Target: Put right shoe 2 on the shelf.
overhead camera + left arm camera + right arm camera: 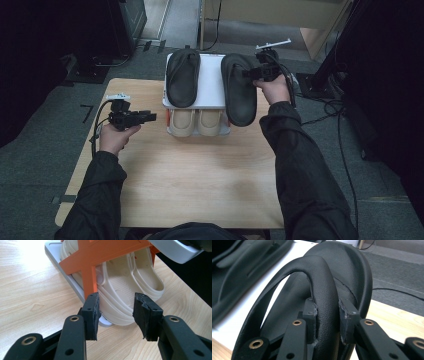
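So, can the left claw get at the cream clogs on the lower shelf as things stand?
Probably yes. The left claw is open and empty, aimed at the cream clogs, bare table between. The rack's orange brace crosses the near side, so it may crowd one jaw.

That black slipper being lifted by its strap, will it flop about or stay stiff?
Probably fairly stiff: the black slipper keeps its shape while the right gripper clamps only its strap. It looks light, likely foam. Held at one point, it may swing or twist.
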The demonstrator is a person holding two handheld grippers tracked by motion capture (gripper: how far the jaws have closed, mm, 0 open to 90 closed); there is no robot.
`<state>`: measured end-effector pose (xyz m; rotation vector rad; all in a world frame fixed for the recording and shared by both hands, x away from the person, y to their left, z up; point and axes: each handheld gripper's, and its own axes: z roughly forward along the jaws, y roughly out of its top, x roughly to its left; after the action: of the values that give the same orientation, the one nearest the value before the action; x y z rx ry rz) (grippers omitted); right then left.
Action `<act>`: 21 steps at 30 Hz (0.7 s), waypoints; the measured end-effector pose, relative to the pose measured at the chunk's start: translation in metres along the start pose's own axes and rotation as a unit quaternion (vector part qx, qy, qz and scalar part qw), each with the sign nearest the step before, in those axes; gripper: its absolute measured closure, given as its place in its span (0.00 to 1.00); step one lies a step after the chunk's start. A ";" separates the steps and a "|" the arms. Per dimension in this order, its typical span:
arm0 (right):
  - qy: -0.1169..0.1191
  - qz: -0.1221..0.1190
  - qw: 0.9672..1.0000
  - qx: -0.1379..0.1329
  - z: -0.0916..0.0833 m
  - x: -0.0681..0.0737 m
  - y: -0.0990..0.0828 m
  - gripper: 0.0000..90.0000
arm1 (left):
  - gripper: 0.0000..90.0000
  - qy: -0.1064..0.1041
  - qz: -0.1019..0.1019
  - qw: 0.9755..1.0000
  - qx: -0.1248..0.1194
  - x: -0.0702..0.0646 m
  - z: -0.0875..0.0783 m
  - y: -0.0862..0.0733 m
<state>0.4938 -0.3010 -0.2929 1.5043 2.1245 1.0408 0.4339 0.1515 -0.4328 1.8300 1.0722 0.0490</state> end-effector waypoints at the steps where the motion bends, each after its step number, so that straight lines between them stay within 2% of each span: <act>1: 0.005 0.001 1.000 0.001 0.007 0.003 0.005 0.78 | 0.63 0.000 -0.001 1.000 -0.001 0.000 -0.001 -0.001; 5: 0.007 0.000 1.000 0.010 0.026 0.012 0.019 0.79 | 0.63 -0.001 0.000 1.000 -0.001 0.001 -0.004 -0.003; 8: 0.008 -0.003 1.000 0.016 0.040 0.015 0.028 0.78 | 0.63 -0.002 0.000 1.000 -0.001 0.000 -0.005 -0.005; 11: 0.017 0.008 1.000 0.018 0.050 0.017 0.035 0.78 | 0.62 -0.001 0.004 1.000 0.001 -0.001 -0.005 -0.006; 13: 0.013 0.006 1.000 0.021 0.057 0.019 0.039 0.78 | 0.62 -0.002 0.005 1.000 -0.001 -0.001 -0.005 -0.007; 18: 0.011 0.013 0.999 0.030 0.073 0.023 0.043 0.78 | 0.63 -0.003 0.008 1.000 0.003 -0.002 -0.003 -0.008; 21: 0.010 0.018 0.999 0.026 0.079 0.026 0.045 0.78 | 0.62 -0.005 0.010 1.000 0.003 -0.003 -0.002 -0.007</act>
<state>0.5637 -0.2402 -0.3099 1.5671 2.1621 1.0249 0.4264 0.1523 -0.4358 1.8439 1.0492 0.0484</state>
